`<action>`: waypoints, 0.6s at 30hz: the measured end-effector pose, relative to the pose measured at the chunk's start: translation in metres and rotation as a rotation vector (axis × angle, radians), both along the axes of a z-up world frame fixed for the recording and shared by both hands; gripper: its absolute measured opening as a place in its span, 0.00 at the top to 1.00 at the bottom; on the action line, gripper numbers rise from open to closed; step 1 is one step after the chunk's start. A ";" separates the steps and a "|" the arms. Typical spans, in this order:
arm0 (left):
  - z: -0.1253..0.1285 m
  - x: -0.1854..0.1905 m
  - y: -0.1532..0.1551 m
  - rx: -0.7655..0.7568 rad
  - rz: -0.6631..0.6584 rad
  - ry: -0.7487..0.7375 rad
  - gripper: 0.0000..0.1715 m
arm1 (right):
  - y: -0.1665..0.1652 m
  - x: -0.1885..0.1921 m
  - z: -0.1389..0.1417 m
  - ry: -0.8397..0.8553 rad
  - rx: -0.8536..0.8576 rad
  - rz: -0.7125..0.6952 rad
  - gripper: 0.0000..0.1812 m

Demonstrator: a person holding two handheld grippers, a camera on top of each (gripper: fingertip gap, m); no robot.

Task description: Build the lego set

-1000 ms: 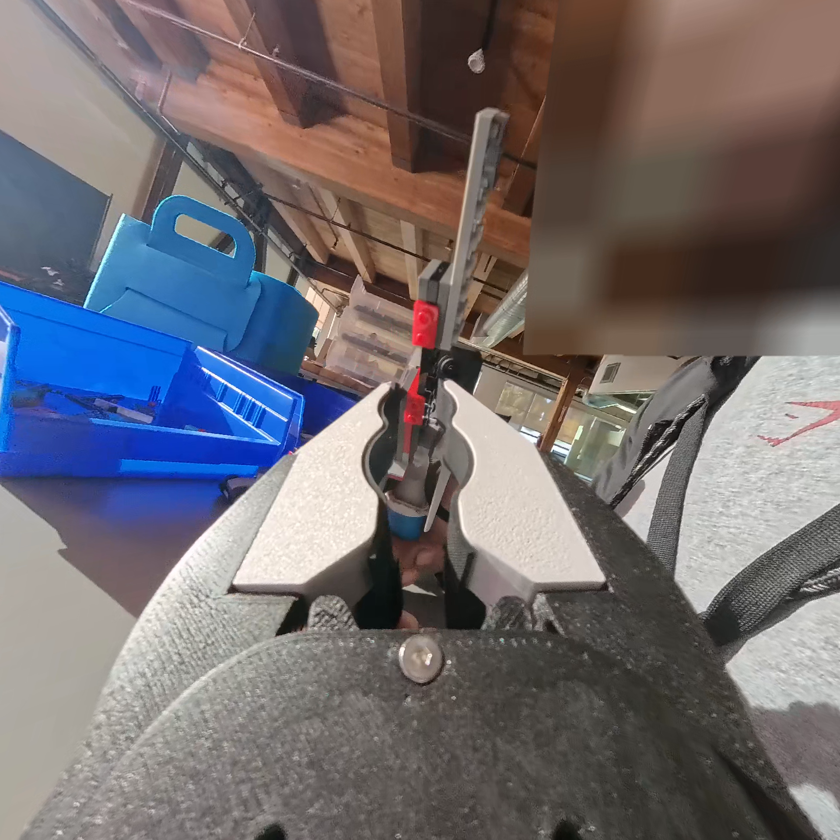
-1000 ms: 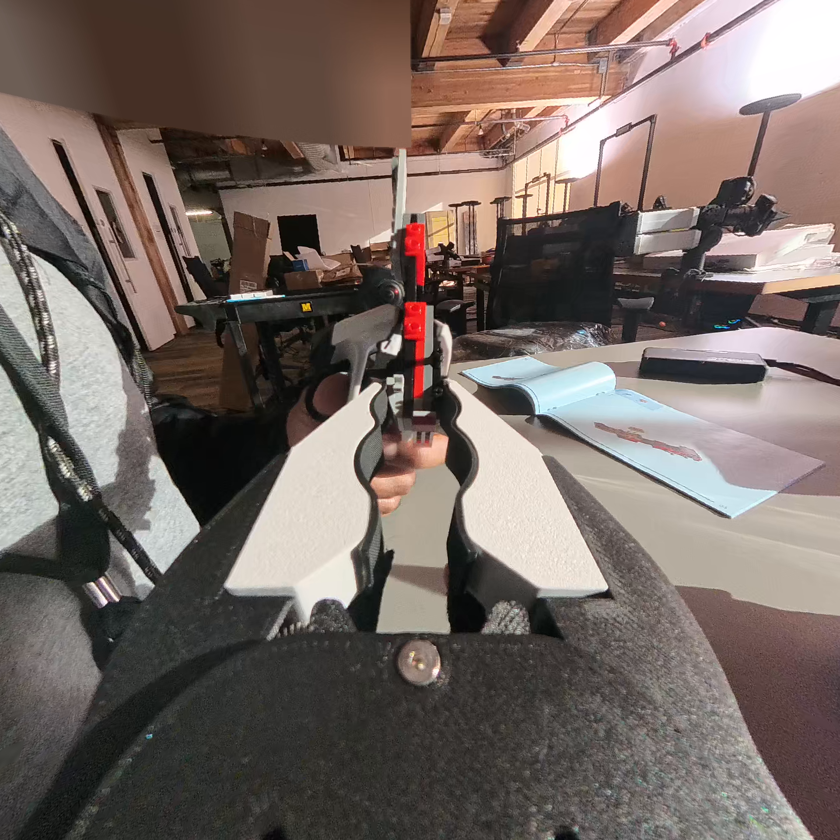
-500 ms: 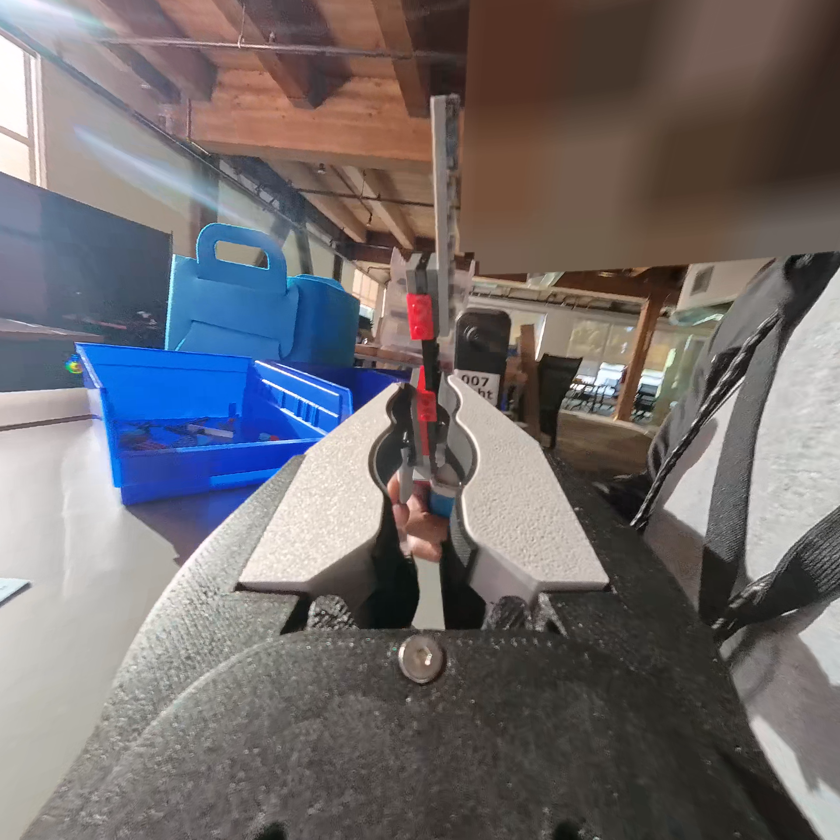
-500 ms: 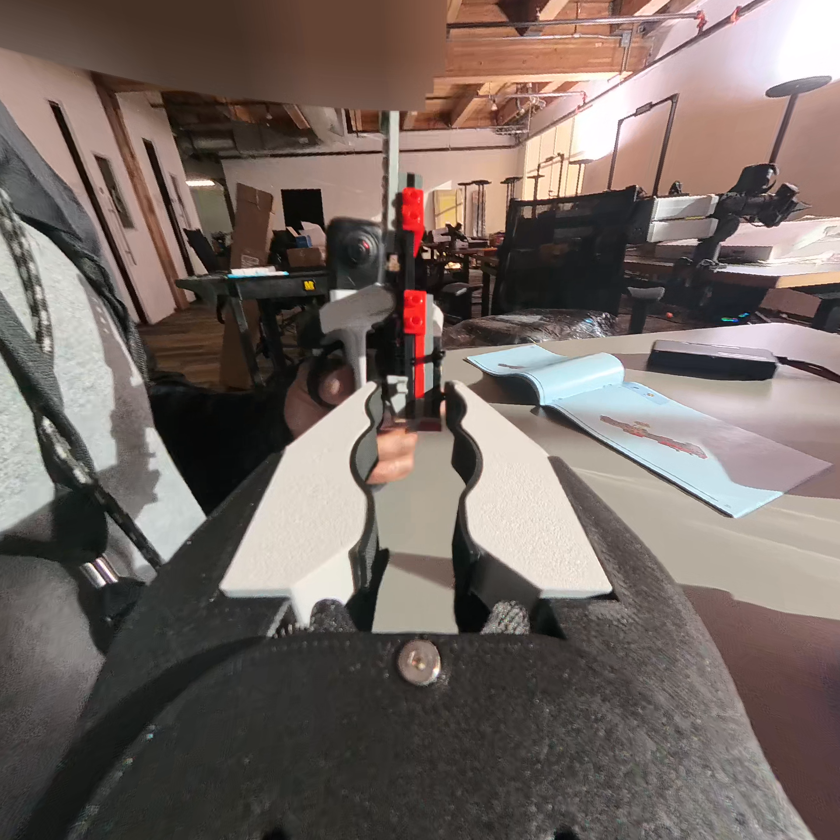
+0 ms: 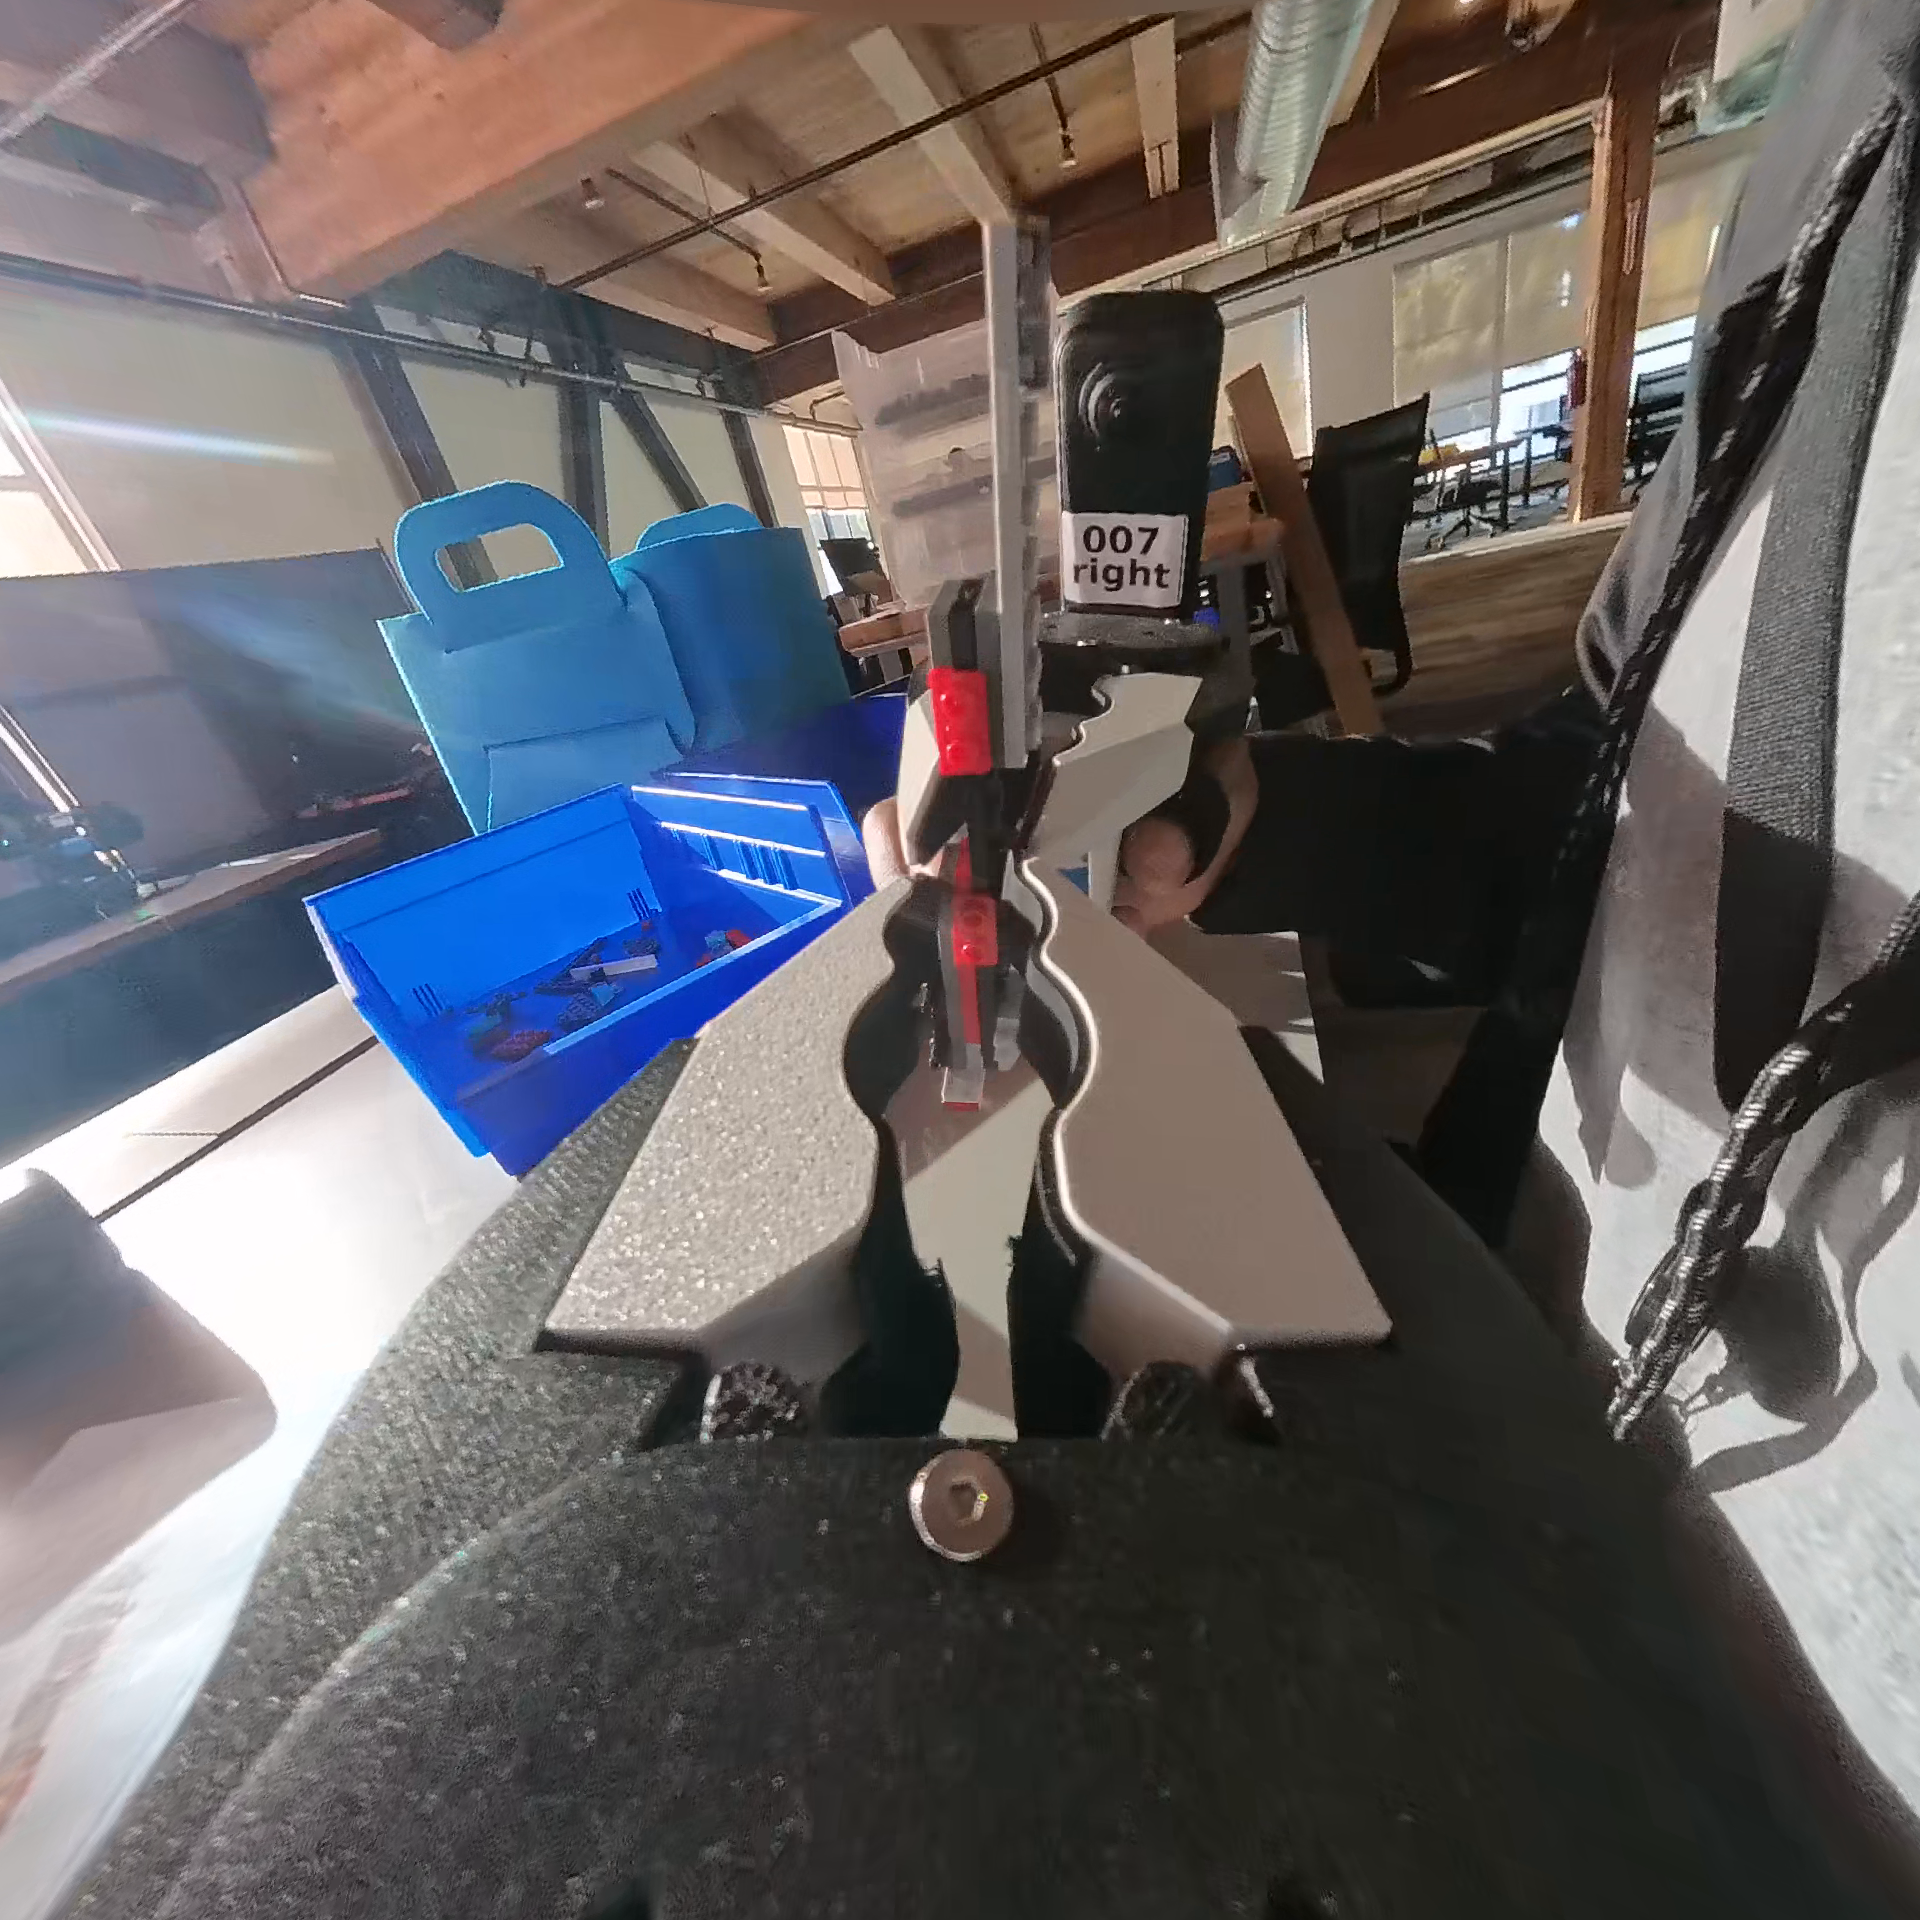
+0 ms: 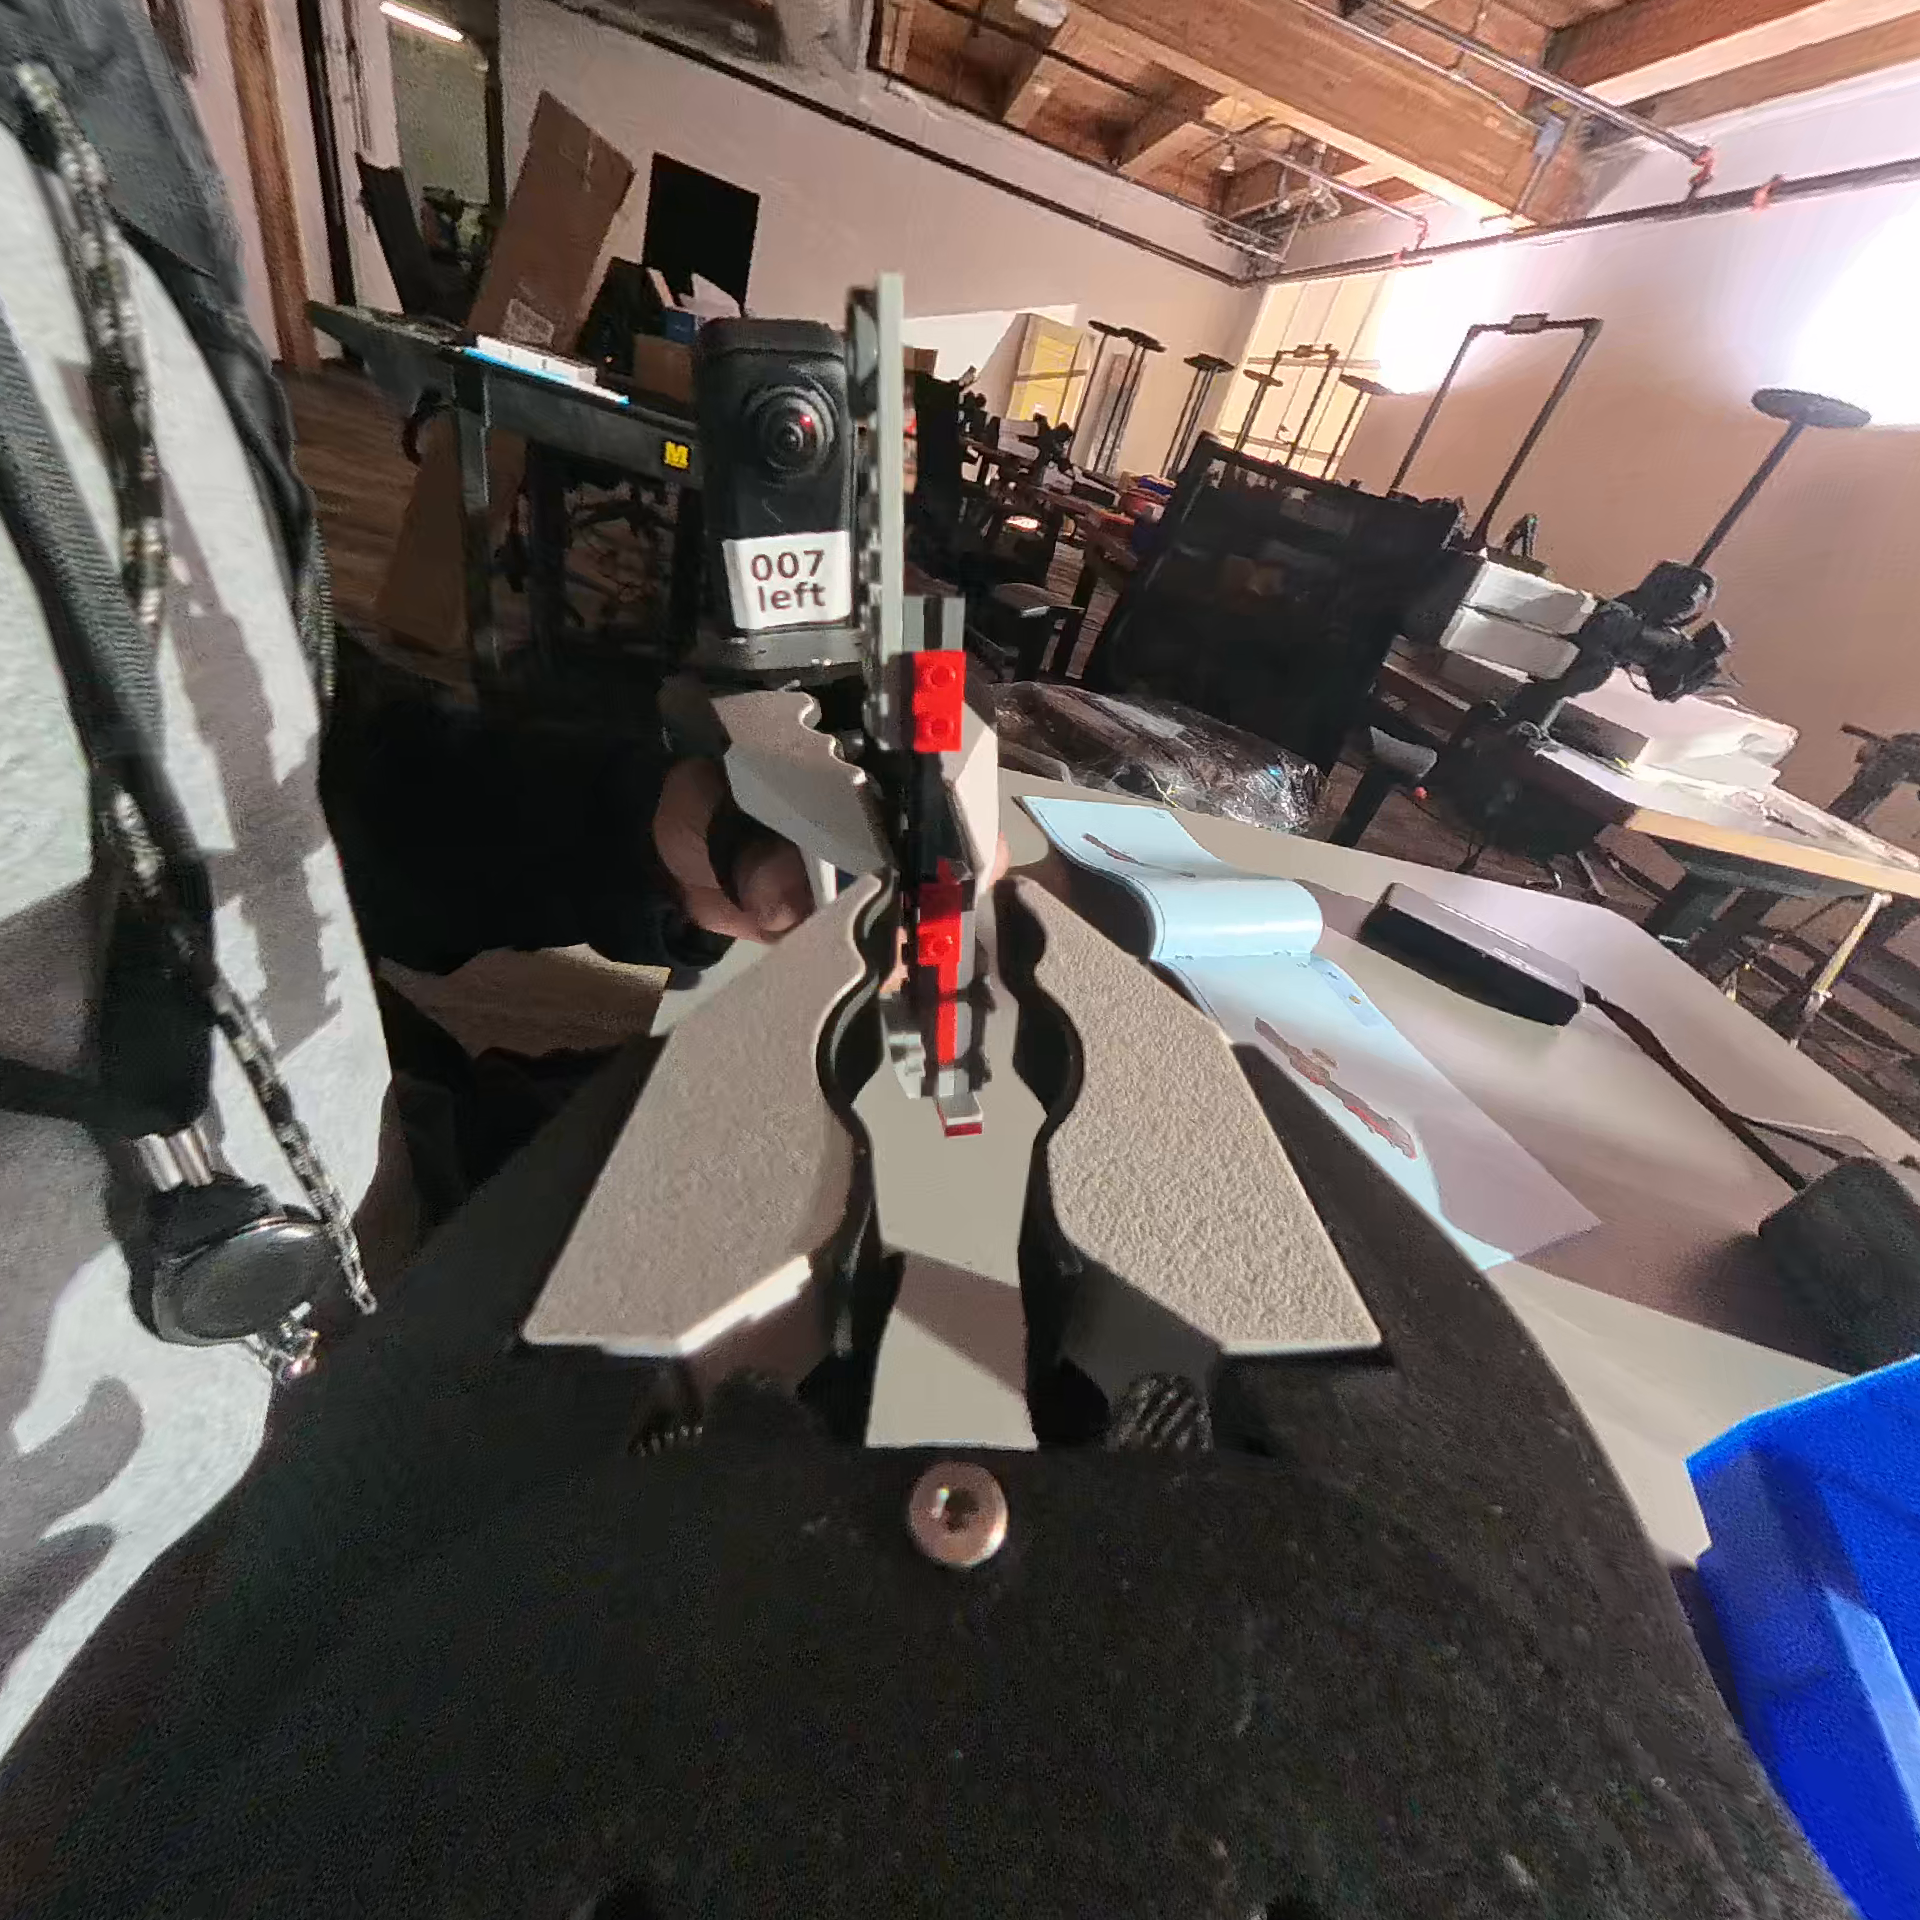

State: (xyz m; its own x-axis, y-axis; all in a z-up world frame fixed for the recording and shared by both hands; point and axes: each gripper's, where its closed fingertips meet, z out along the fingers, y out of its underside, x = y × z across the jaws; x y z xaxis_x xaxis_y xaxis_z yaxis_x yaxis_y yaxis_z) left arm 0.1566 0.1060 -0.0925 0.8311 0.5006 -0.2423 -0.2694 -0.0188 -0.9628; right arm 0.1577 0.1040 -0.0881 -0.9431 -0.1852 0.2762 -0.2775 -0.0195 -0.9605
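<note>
A lego assembly (image 5: pixel 961 732) stands upright between my two grippers, which face each other. It has a long grey plate on top, red bricks and black parts below. My left gripper (image 5: pixel 975 899) is shut on its lower part. My right gripper (image 6: pixel 943 904) is shut on the same assembly (image 6: pixel 938 701) from the other side. The right gripper (image 5: pixel 1013 790) shows opposite in the left wrist view, and the left gripper (image 6: pixel 899 800) shows opposite in the right wrist view. A hand holds each gripper. The assembly hangs above the table (image 6: pixel 1662 1091).
A blue bin (image 5: pixel 499 935) with several loose pieces sits on the table, with a blue felt bag (image 5: pixel 540 665) behind it. An open instruction booklet (image 6: pixel 1299 997) and a black device (image 6: pixel 1475 961) lie to the right. The person's grey torso is close by. Left and right tips are no more than a few centimetres apart.
Both grippers have tilted down towards the table with the assembly between them. The right jaws stood a little wider half a second ago and have closed in again.
</note>
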 end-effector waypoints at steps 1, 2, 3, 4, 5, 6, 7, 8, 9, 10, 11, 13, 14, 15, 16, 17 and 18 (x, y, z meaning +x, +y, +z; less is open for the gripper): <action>0.000 0.002 0.001 -0.012 -0.004 0.012 0.92 | 0.001 0.002 0.000 0.010 0.000 0.010 0.91; 0.000 0.003 0.001 -0.027 -0.005 0.027 0.92 | 0.002 0.004 -0.001 0.020 0.002 0.019 0.92; -0.001 0.005 0.002 -0.047 -0.005 0.041 0.92 | 0.002 0.006 -0.002 0.028 0.005 0.026 0.92; -0.002 0.006 0.003 -0.067 -0.005 0.053 0.92 | 0.003 0.007 -0.004 0.033 0.012 0.033 0.92; -0.003 0.007 0.003 -0.085 -0.006 0.066 0.92 | 0.003 0.008 -0.005 0.037 0.018 0.039 0.92; -0.004 0.008 0.004 -0.098 -0.003 0.078 0.92 | 0.003 0.008 -0.006 0.041 0.020 0.039 0.91; -0.004 0.009 0.004 -0.108 -0.003 0.086 0.92 | 0.004 0.009 -0.007 0.049 0.021 0.041 0.91; -0.005 0.010 0.004 -0.116 -0.009 0.092 0.92 | 0.004 0.010 -0.007 0.053 0.024 0.047 0.91; -0.006 0.011 0.005 -0.122 -0.014 0.098 0.92 | 0.004 0.011 -0.008 0.056 0.028 0.054 0.91; -0.006 0.012 0.005 -0.126 -0.018 0.105 0.92 | 0.004 0.012 -0.010 0.061 0.035 0.061 0.91; -0.006 0.014 0.005 -0.126 -0.027 0.112 0.92 | 0.004 0.014 -0.012 0.069 0.046 0.068 0.91; -0.007 0.017 0.009 -0.139 -0.039 0.126 0.92 | 0.001 0.017 -0.019 0.105 0.080 0.075 0.92; -0.009 0.017 0.011 -0.153 -0.040 0.132 0.92 | 0.000 0.019 -0.021 0.130 0.084 0.076 0.92; -0.008 0.017 0.011 -0.154 -0.035 0.138 0.92 | 0.000 0.018 -0.021 0.143 0.077 0.070 0.92; -0.008 0.016 0.011 -0.153 -0.033 0.135 0.92 | 0.000 0.018 -0.021 0.137 0.073 0.069 0.92; -0.008 0.016 0.011 -0.159 -0.029 0.135 0.92 | 0.000 0.017 -0.021 0.131 0.074 0.066 0.92; -0.009 0.014 0.011 -0.168 -0.019 0.139 0.92 | 0.000 0.016 -0.021 0.133 0.072 0.058 0.92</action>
